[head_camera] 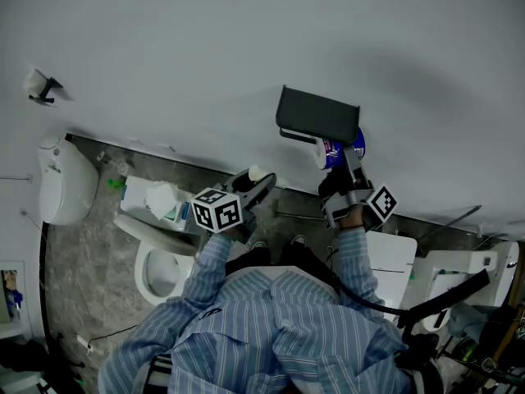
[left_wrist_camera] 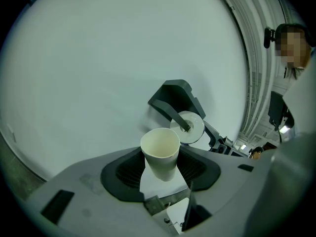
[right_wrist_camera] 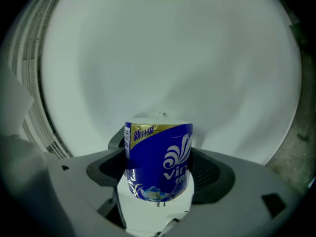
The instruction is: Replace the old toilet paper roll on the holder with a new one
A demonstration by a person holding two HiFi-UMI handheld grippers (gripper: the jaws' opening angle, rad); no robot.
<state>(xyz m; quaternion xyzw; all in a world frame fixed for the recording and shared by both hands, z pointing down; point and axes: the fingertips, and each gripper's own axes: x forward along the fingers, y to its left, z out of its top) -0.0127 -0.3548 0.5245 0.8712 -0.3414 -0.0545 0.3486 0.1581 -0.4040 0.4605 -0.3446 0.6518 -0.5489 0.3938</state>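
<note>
A dark grey paper holder (head_camera: 318, 115) hangs on the white wall, its cover tipped up. Right under it my right gripper (head_camera: 343, 161) is shut on a new toilet paper roll (head_camera: 338, 149) in a blue wrapper; in the right gripper view the roll (right_wrist_camera: 159, 159) stands upright between the jaws. To the left, my left gripper (head_camera: 256, 180) is shut on an empty cardboard tube (head_camera: 256, 173), held away from the holder. In the left gripper view the tube (left_wrist_camera: 160, 152) sits open end up between the jaws. Behind it are the holder (left_wrist_camera: 174, 98) and the new roll's white end (left_wrist_camera: 189, 127).
Below me are a toilet (head_camera: 156, 265) with a tissue pack (head_camera: 161, 200) on its tank, a white bin (head_camera: 66, 179) at the left, and a white cabinet (head_camera: 395, 257) at the right. A wall hook (head_camera: 41, 89) is far left. A person (left_wrist_camera: 295, 68) stands beyond.
</note>
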